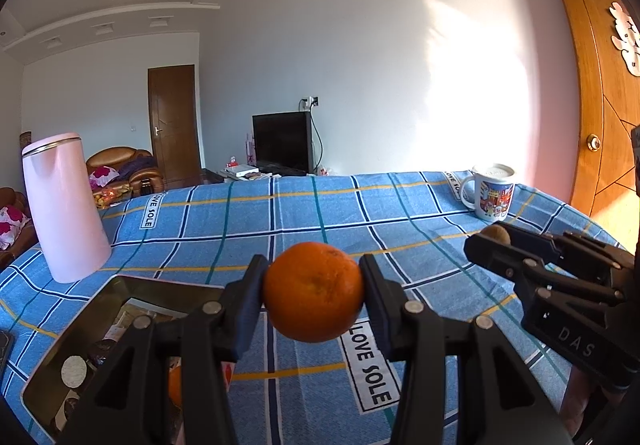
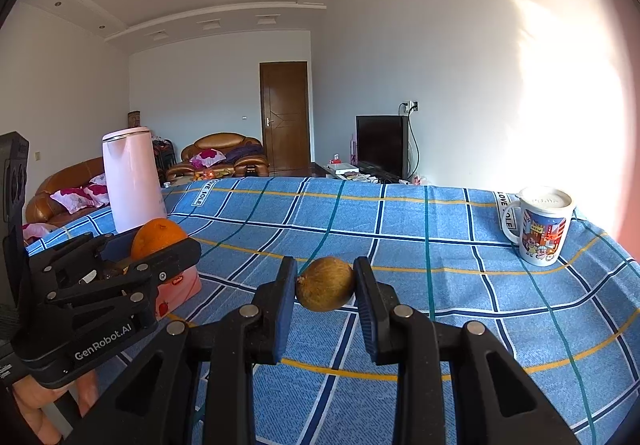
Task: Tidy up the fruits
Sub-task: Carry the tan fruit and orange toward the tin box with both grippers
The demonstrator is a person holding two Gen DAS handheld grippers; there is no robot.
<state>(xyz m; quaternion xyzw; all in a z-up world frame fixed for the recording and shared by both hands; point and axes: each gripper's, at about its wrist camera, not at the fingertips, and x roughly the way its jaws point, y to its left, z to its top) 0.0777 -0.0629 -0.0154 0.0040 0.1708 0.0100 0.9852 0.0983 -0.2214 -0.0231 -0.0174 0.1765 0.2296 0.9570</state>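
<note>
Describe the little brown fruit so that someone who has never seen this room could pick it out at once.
Start at the table under the blue checked cloth, with a tall pink kettle at one end and a cartoon mug at the other. Above the cloth, the right gripper pinches a kiwi. It is small, dull brown and egg-shaped, unlike the larger bright orange in the left gripper.
</note>
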